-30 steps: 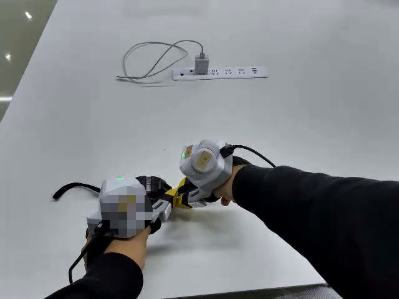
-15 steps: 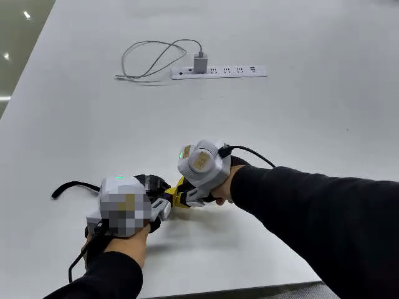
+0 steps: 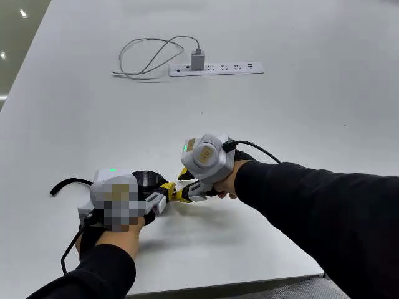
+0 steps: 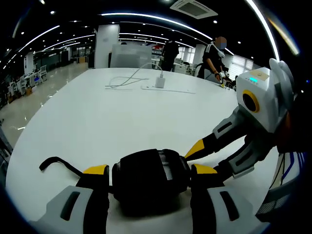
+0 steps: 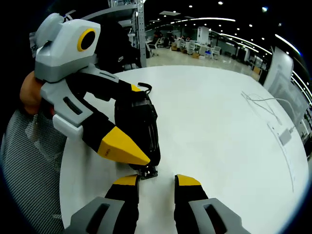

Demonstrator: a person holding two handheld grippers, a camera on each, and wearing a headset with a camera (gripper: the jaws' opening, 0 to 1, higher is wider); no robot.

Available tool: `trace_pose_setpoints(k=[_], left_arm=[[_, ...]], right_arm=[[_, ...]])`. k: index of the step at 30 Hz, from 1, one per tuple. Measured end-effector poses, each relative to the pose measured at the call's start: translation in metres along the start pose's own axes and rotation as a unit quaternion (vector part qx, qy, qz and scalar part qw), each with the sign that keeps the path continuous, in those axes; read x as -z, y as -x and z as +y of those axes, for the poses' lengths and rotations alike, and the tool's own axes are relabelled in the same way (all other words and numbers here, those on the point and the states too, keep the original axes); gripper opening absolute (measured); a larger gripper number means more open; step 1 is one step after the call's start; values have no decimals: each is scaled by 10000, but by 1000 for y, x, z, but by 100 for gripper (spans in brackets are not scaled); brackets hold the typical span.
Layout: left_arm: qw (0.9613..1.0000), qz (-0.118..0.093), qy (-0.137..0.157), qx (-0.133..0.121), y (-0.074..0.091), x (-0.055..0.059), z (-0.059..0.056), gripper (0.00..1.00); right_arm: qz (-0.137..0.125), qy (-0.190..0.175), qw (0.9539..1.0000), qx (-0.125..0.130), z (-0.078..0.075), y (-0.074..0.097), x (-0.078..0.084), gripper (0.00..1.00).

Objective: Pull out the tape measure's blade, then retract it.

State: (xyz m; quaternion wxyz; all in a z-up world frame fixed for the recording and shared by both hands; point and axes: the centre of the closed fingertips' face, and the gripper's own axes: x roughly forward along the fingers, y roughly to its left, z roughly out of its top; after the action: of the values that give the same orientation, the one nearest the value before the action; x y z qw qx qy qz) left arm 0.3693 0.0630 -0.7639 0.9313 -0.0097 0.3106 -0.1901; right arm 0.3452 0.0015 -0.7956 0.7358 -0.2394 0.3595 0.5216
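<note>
Rounded black tape measure (image 4: 151, 187) clamped between the left gripper's (image 4: 150, 169) yellow-tipped fingers.
The right gripper (image 5: 157, 181) angles in low, fingers narrowly parted and empty; the blade's metal hook (image 5: 147, 173) lies just off their tips.

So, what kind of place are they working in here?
Probably a big open-plan office or lab floor: a long white table with a power strip on it, rows of strip ceiling lights, and a shelving rack with desks beyond.

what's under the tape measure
The white table: the tape measure, clamped by the left gripper, seems to sit on it. Its underside and any gap are hidden by its body.
</note>
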Motion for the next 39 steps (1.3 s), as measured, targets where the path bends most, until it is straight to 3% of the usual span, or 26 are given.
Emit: trace_pose_setpoints(k=[6,9,11,15,17,18,27,31,35,39], left_arm=[[9993,114,-169,314,4,5,-1,72],[9987,-51,-339,379,10,-3,4,72],[9979,16,-458,464,11,-3,4,78],[9939,-86,-622,903,13,-5,-2,88],[9928,-54,-646,1009,12,-3,0,99],[9904,-78,-674,1201,15,-5,-2,98],[9838,-81,-857,1575,35,-8,4,99],[9762,-30,-1107,1865,45,-4,4,99],[9732,-124,-1261,1921,51,-7,7,99],[9737,-149,-1295,1871,55,-9,16,99]], right_arm=[[-194,-137,9996,128,-2,18,0,24],[-238,-202,9993,215,-5,26,4,25],[-313,-273,9987,284,-7,33,5,25],[-367,-370,9979,389,-8,45,9,29],[-440,-396,9972,451,-8,52,12,30],[-468,-448,9967,498,-7,57,14,31],[-657,-708,9921,797,-5,88,32,36],[-759,-837,9888,977,-5,106,40,39],[-862,-975,9847,1156,-5,123,49,44],[-964,-1171,9793,1337,-3,141,62,46]])
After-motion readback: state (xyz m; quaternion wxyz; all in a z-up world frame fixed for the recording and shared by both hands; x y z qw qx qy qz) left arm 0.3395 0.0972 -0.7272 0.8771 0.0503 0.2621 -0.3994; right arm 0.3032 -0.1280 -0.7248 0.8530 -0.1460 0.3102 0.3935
